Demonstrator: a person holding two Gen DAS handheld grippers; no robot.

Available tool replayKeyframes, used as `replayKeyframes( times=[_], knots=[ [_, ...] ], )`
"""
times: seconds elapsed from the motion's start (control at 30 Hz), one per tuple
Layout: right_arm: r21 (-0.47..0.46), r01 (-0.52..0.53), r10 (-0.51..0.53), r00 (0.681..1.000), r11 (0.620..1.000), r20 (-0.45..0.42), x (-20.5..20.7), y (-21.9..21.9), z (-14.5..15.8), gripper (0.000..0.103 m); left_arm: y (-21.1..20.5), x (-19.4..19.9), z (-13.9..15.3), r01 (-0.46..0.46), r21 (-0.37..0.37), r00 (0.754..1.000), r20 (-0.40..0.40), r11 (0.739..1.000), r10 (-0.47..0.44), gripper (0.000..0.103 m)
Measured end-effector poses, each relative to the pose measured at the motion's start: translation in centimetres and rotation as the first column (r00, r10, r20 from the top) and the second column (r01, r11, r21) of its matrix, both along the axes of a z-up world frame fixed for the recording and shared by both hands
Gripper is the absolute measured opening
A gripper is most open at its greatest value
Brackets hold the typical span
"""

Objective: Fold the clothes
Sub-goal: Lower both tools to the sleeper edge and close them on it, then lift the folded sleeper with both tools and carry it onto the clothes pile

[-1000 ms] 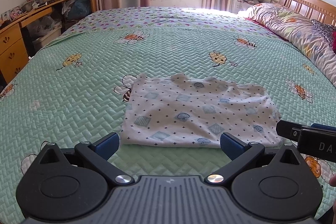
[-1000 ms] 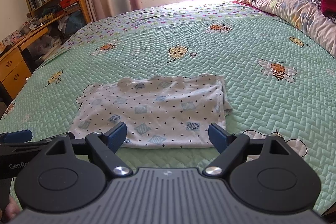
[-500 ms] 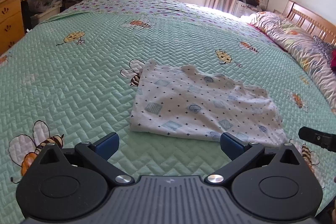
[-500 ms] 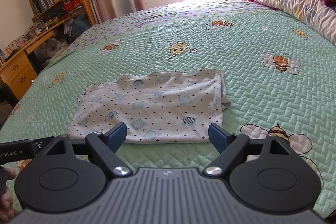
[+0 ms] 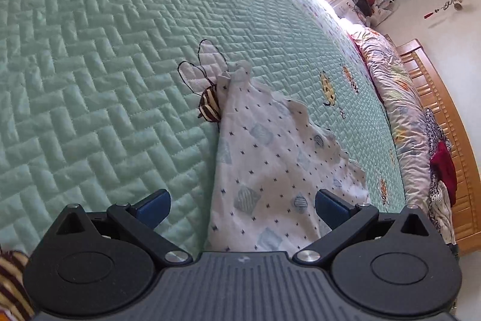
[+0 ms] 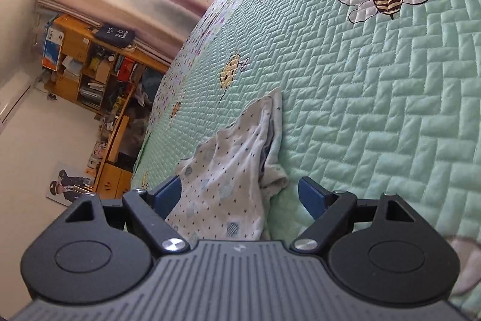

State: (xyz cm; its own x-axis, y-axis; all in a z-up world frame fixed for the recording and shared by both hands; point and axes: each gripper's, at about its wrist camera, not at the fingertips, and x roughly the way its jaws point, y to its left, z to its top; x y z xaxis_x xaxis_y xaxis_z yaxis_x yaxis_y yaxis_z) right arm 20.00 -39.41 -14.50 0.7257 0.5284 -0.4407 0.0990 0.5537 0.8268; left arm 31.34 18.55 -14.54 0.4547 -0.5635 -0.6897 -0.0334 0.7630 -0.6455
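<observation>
As both wrist views show, the garment (image 5: 270,170) lies flat on the green quilted bedspread (image 5: 90,80), partly folded into a rough rectangle; white fabric w/ small dark dots and pale blue patches.

Left gripper (image 5: 242,205): jaws wide apart, nothing held; blue pads (image 5: 153,205) straddle the garment's left end, one pad over bare quilt, the other over cloth; the left side edge runs away from the camera betw. the fingers toward a far corner beside a printed bee (image 5: 209,107). Contact w/ cloth cannot be confirmed.

Right gripper (image 6: 239,194): jaws likewise wide, empty; its pads bracket the garment's (image 6: 222,179) right end, where a loose bunched flap (image 6: 275,179) and layered edges show; right-hand pad sits over bare bedspread (image 6: 390,110).

Key relation: the garment's long axis appears to run side to side betw. the two grippers; each gripper sits at its own end, looking along the short edge; neither is clearly nearer, both at the near corners. Both cameras are rolled, approx. mirror-wise, so each jaw line crosses its side edge.

Judgement: next move likely a two-point pinch at the near corners or ends, then a fold; the right end is untidier and may need a deeper bite to catch all layers.

Bedding (image 5: 399,98), headboard (image 5: 445,122) and shelving (image 6: 90,71) stand well apart; no obstruction.
</observation>
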Motion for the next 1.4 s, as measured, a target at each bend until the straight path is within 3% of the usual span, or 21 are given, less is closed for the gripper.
replayKeyframes(
  times=[0.07, 0.2, 0.4, 0.57, 0.73, 0.77, 0.83, 0.87, 0.9, 0.93, 0.97, 1.13, 1.4],
  knots=[
    [0.02, -0.033, 0.033, 0.999, 0.999, -0.017, 2.2, -0.7, -0.9, 0.085, 0.2, 2.6, -1.5, 0.026, -0.029, 0.998, -0.051, 0.999, -0.027, 0.102],
    [0.024, -0.139, 0.14, 0.987, 0.99, -0.081, 6.1, 0.2, -2.9, 0.085, -0.1, 6.5, -2.9, 0.067, -0.095, 0.994, -0.076, 0.993, -0.075, 0.102],
    [0.066, -0.245, 0.249, 0.967, 0.967, -0.061, 8.9, 2.0, -3.3, 0.089, -1.1, 10.8, -4.7, 0.131, -0.206, 0.979, -0.128, 0.97, -0.16, 0.102],
    [0.102, -0.306, 0.313, 0.948, 0.946, -0.06, 10.5, 3.6, -3.1, 0.089, -2.8, 12.1, -6.1, 0.173, -0.306, 0.97, -0.11, 0.936, -0.215, 0.102],
    [0.094, -0.33, 0.337, 0.939, 0.939, -0.072, 12.0, 5.6, -2.7, 0.089, -5.6, 12.7, -6.5, 0.21, -0.325, 0.965, -0.079, 0.922, -0.248, 0.102],
    [0.088, -0.332, 0.338, 0.938, 0.939, -0.075, 12.2, 6.1, -2.6, 0.083, -6.2, 12.8, -6.5, 0.212, -0.324, 0.967, -0.067, 0.922, -0.246, 0.102],
    [0.058, -0.328, 0.332, 0.937, 0.943, -0.105, 12.6, 6.9, -2.9, 0.051, -7.0, 12.3, -6.4, 0.227, -0.307, 0.968, -0.029, 0.924, -0.247, 0.1],
    [0.042, -0.316, 0.318, 0.939, 0.948, -0.132, 12.6, 7.1, -3.4, 0.021, -7.4, 12.0, -6.3, 0.237, -0.281, 0.968, -0.016, 0.93, -0.251, 0.089],
    [0.029, -0.304, 0.304, 0.94, 0.952, -0.152, 12.5, 7.3, -3.7, 0.019, -7.8, 11.6, -6.4, 0.245, -0.256, 0.967, -0.007, 0.935, -0.255, 0.065],
    [0.037, -0.291, 0.293, 0.946, 0.956, -0.135, 12.2, 7.3, -3.8, 0.019, -7.7, 11.2, -6.8, 0.241, -0.239, 0.967, -0.023, 0.941, -0.254, 0.049],
    [0.043, -0.274, 0.277, 0.953, 0.961, -0.119, 11.8, 7.2, -3.9, 0.019, -7.7, 11.1, -7.2, 0.219, -0.229, 0.971, -0.047, 0.949, -0.235, 0.022],
    [0.004, -0.212, 0.212, 0.976, 0.977, -0.045, 10.0, 7.2, -3.1, 0.017, -7.4, 10.0, -7.2, 0.18, -0.222, 0.983, -0.007, 0.958, -0.186, 0.019],
    [-0.077, -0.167, 0.172, 0.983, 0.983, 0.068, 8.3, 8.0, 0.6, 0.017, -8.8, 8.1, -2.8, 0.184, -0.193, 0.983, 0.064, 0.964, -0.174, 0.016]
  ],
)
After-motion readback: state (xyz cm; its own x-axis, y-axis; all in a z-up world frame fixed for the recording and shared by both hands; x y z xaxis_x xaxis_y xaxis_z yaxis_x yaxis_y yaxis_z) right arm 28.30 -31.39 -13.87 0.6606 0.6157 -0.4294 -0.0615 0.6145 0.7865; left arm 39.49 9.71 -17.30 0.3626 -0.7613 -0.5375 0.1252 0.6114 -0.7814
